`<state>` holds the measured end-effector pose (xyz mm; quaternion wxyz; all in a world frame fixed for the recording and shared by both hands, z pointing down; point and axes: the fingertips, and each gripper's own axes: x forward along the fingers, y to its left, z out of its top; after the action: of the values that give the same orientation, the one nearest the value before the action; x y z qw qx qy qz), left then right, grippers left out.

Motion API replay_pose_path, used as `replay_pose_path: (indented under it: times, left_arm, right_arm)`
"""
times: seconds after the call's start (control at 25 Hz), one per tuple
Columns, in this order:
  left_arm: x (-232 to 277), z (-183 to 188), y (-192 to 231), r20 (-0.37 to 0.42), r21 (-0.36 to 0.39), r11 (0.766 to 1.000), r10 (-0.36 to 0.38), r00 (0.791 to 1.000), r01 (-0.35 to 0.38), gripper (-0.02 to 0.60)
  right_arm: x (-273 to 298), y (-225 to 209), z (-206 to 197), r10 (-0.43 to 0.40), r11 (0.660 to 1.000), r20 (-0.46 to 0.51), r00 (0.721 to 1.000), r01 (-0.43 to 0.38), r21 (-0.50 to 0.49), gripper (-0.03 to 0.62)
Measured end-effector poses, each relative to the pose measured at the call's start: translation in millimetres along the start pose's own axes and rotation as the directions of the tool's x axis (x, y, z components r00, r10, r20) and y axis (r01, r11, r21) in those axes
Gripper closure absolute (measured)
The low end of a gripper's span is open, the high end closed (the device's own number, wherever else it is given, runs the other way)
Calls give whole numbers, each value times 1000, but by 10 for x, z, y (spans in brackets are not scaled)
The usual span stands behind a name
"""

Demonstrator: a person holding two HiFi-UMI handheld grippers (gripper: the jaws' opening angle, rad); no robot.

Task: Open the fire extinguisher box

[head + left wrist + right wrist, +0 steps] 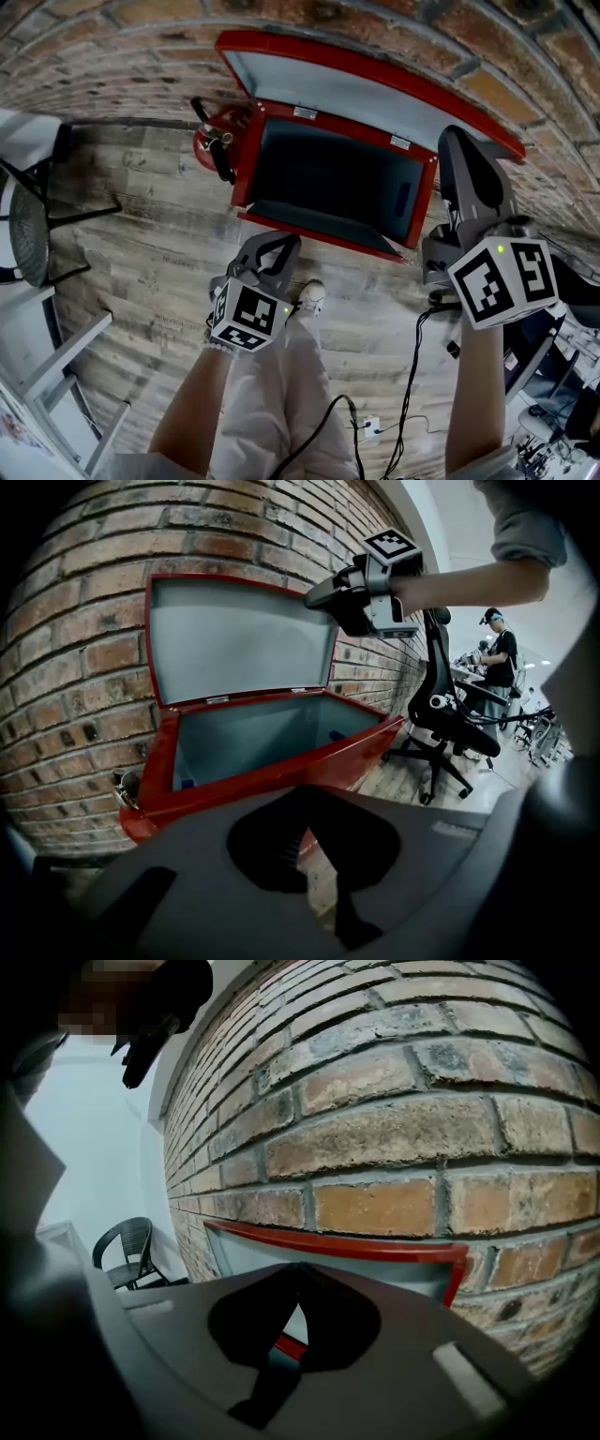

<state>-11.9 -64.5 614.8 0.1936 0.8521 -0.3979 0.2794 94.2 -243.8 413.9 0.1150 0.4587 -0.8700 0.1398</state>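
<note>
my left claw (272, 246) and right claw (457, 139) are pressed together, empty. fire extinguisher box (337, 122) stands open; extinguisher (212, 141) at its left end, office chair (448, 719) by its right.

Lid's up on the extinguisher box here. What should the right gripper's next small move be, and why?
Probably draw the right gripper back from the lid and lower it. The lid stands fully raised, seemingly leaning on the brick wall, the box lies open, and that gripper's jaws are shut on nothing, so little seems left to push.
</note>
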Motion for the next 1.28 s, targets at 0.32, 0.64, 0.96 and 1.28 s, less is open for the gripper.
replay_pose_path:
  times: [0.32, 0.64, 0.96, 1.28]
  left_arm:
    - [-11, -6, 17, 3, 1, 1000, -1, 1000, 1, 583]
    - [-19, -16, -10, 3, 2, 1000, -2, 1000, 2, 583]
    - [-68, -58, -38, -1, 2, 1000, -2, 1000, 2, 583]
    - [-129, -114, -38, -1, -4, 1000, 11, 1000, -11, 583]
  right_arm:
    - [44, 116, -102, 37, 999, -23, 999, -37, -13, 589]
    - [-25, 441, -578, 194, 980, -177, 965, -198, -1, 586]
    - [-158, 839, -1174, 358, 931, -335, 872, -359, 60, 551]
    - [-297, 1162, -1722, 467, 869, -486, 738, -486, 97, 494]
